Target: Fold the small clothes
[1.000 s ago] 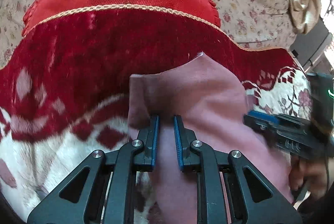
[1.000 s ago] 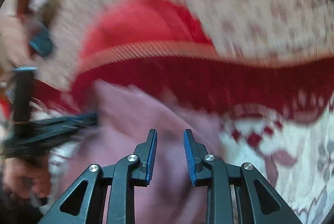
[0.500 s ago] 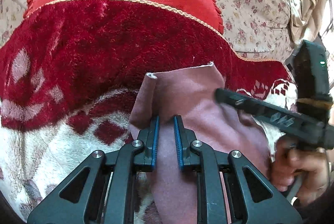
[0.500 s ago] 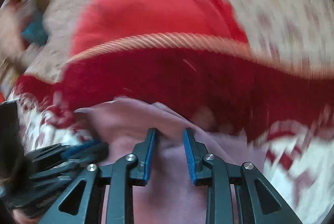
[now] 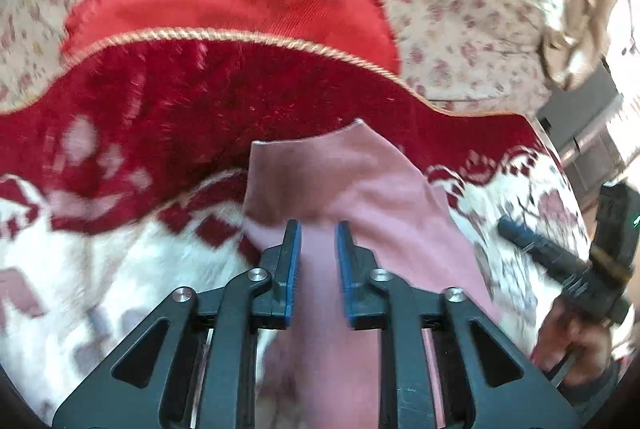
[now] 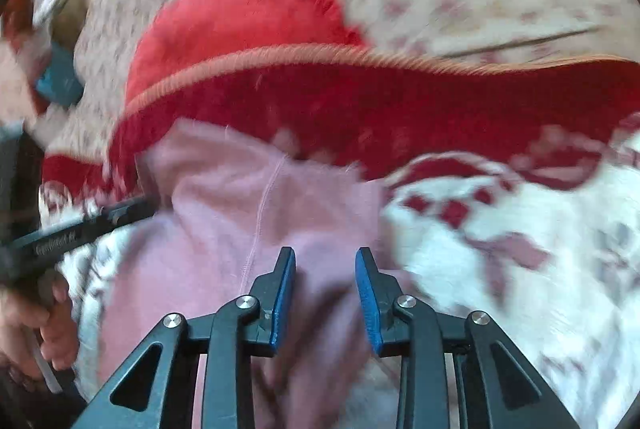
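The small pink garment [image 5: 360,197] lies on the red-and-white blanket [image 5: 120,269], its far edge reaching the blanket's dark red band, and half a second ago the right gripper [image 6: 325,293] was laid across it; now that tool has swung clear to the garment's right side, fingers narrowly apart and holding nothing. The left gripper [image 5: 318,269] still hangs over the near part of the garment, fingers narrowly parted with cloth running between them, though I cannot tell if it pinches. To me, one fold looks finished and the hands are repositioning.
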The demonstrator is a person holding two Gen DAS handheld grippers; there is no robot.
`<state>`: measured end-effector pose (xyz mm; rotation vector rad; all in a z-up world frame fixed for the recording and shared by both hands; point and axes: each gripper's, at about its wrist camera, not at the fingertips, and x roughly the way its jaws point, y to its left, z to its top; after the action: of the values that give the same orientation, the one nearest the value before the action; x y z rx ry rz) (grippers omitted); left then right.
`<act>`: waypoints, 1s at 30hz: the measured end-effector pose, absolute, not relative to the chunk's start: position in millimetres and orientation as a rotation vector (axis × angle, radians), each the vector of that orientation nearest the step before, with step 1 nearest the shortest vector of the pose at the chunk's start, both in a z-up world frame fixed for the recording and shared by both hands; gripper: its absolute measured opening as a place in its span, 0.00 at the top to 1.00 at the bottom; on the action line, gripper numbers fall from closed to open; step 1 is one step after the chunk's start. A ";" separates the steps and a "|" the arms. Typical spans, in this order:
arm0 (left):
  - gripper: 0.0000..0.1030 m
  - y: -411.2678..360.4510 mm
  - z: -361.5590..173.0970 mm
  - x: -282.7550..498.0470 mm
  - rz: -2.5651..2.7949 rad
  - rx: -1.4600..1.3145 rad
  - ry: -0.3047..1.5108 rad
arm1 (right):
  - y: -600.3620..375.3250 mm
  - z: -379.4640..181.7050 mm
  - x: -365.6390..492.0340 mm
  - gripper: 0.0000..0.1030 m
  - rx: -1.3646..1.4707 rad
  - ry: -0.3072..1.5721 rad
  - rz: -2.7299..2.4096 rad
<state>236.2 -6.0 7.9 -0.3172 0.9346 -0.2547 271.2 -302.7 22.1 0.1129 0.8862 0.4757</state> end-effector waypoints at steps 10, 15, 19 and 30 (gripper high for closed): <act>0.42 0.5 -24.1 147.8 -0.422 -0.423 0.962 | -357.4 20.6 171.2 0.60 0.379 0.881 0.505; 0.42 4.6 -31.3 171.5 -0.426 -0.528 0.962 | -345.8 -20.4 184.6 0.60 0.483 0.954 0.542; 0.42 4.6 -47.9 200.6 -0.433 -0.603 1.028 | -346.8 -54.8 206.5 0.56 0.691 1.035 0.545; 0.79 16.1 -48.0 197.8 -0.455 -0.677 0.978 | -336.4 -57.3 216.4 0.60 0.677 1.026 0.595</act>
<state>197.8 16.1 -48.0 -0.6769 0.9783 -0.4550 216.4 -336.4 -57.3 0.6767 1.0260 0.5946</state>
